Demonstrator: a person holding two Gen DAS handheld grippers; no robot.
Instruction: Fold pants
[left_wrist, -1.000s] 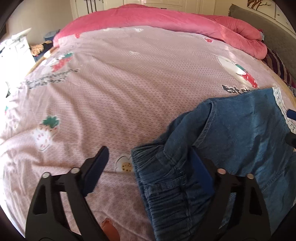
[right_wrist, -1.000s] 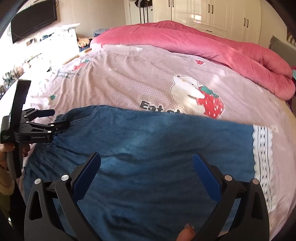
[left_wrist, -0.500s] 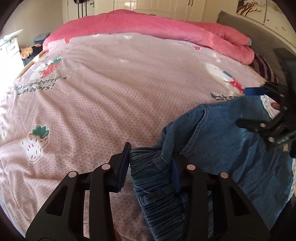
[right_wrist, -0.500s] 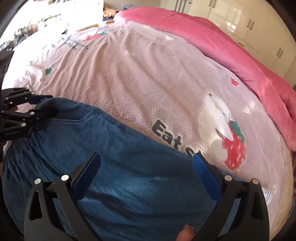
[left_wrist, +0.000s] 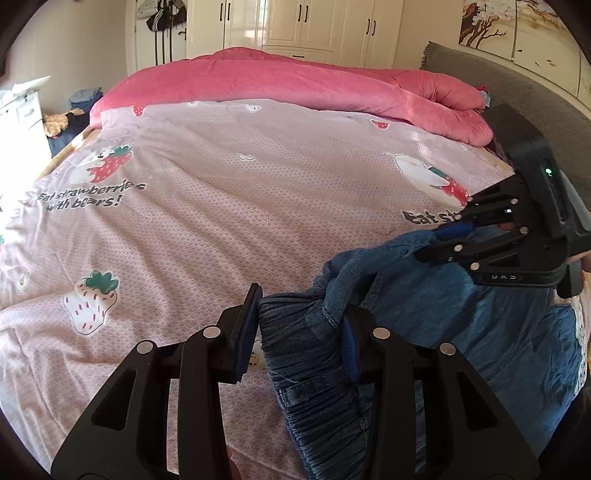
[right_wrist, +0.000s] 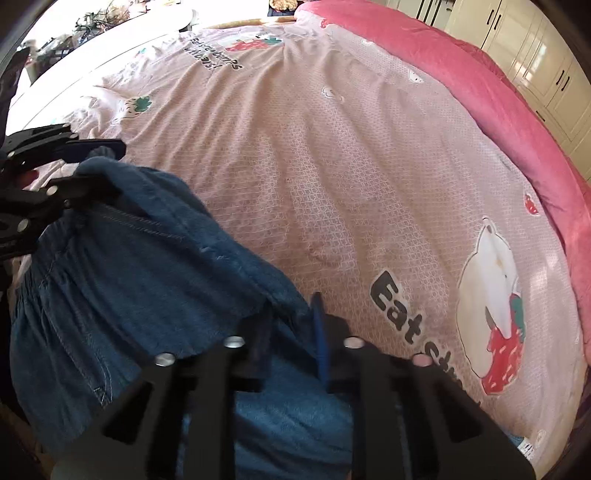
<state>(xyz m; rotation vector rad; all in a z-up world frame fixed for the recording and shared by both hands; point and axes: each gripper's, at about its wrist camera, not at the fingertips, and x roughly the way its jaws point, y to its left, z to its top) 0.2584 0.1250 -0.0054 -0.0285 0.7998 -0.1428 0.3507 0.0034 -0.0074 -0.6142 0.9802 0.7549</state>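
Gripping the gathered elastic waistband of the denim pants, the left gripper has its jaws clenched on a thick bunch of blue fabric, the cloth filling the gap between the two blue pads. Beyond those jaws and to their right, the pants run across the bed toward the right gripper, whose black frame reaches in from the right edge of the left wrist view. Seen from the right wrist view, the right gripper has its jaws clamped nearly together on a raised fold along the far edge of the denim, with a ridge of fabric pinched between the pads. A fingertip shows just to the right of these jaws, by the frame. Left of and beyond the right jaws, the pants bulge upward in a loose hump, ending at the left gripper near the left edge. Ahead of both pairs of jaws lies the pink strawberry-and-bear sheet, and farther off a rolled pink quilt lies across the far side of the bed, with white wardrobe doors behind it.
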